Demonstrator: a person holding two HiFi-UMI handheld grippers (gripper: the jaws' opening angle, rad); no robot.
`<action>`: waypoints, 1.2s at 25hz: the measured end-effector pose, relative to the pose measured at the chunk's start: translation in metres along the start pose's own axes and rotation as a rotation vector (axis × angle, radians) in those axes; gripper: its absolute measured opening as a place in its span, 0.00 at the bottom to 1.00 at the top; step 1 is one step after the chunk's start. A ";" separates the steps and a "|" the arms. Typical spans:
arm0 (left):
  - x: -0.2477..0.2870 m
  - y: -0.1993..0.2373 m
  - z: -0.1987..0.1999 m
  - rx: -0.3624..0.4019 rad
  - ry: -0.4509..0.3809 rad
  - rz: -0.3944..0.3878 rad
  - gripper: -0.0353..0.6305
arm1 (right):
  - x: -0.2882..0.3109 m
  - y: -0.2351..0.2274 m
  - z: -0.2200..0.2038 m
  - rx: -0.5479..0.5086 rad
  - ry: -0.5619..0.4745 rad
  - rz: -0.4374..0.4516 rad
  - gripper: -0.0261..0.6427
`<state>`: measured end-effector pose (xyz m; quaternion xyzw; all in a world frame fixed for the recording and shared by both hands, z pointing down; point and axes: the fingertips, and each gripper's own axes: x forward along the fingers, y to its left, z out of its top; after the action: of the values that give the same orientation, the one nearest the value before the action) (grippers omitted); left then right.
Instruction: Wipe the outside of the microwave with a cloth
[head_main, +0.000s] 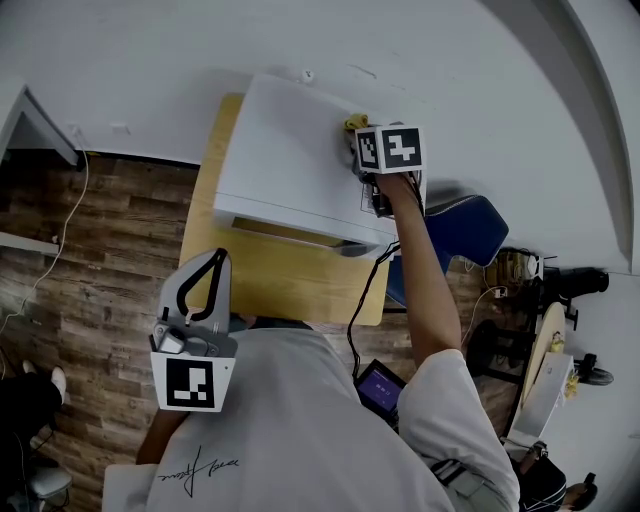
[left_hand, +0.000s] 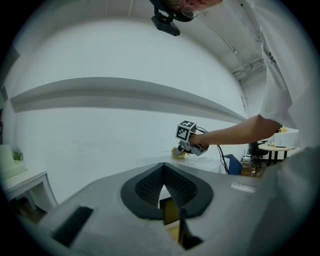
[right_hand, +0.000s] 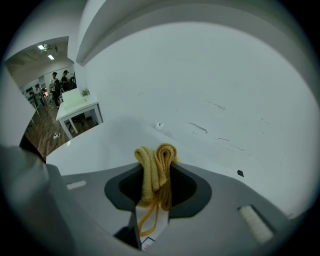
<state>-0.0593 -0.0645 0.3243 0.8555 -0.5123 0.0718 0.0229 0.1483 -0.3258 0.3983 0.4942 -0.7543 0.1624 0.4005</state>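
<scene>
Yellow cloth (right_hand: 150, 172), a mere scrap in the head view, is pinched by the right gripper (right_hand: 155, 161) atop the microwave (head_main: 290, 170); the left gripper (left_hand: 162, 167) has its jaws pressed together, empty.

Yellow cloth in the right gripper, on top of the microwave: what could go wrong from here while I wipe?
1. The cloth is a narrow bunch in the right gripper, so the hard jaw tips may scrape the microwave top.
2. The black cable hangs past the microwave's front corner and could snag.
3. The left gripper is shut and held away, so nothing steadies the microwave on the table.
</scene>
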 end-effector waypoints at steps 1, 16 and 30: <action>-0.001 0.000 0.000 0.012 0.003 -0.005 0.04 | 0.001 0.004 0.002 -0.004 -0.002 0.005 0.22; -0.010 0.015 0.000 -0.025 0.006 0.035 0.04 | 0.017 0.056 0.034 -0.047 -0.026 0.083 0.22; -0.027 0.036 -0.005 -0.112 -0.002 0.140 0.04 | 0.038 0.125 0.076 -0.125 -0.065 0.174 0.22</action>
<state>-0.1041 -0.0571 0.3242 0.8149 -0.5742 0.0438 0.0652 -0.0020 -0.3413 0.3985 0.4060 -0.8155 0.1330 0.3904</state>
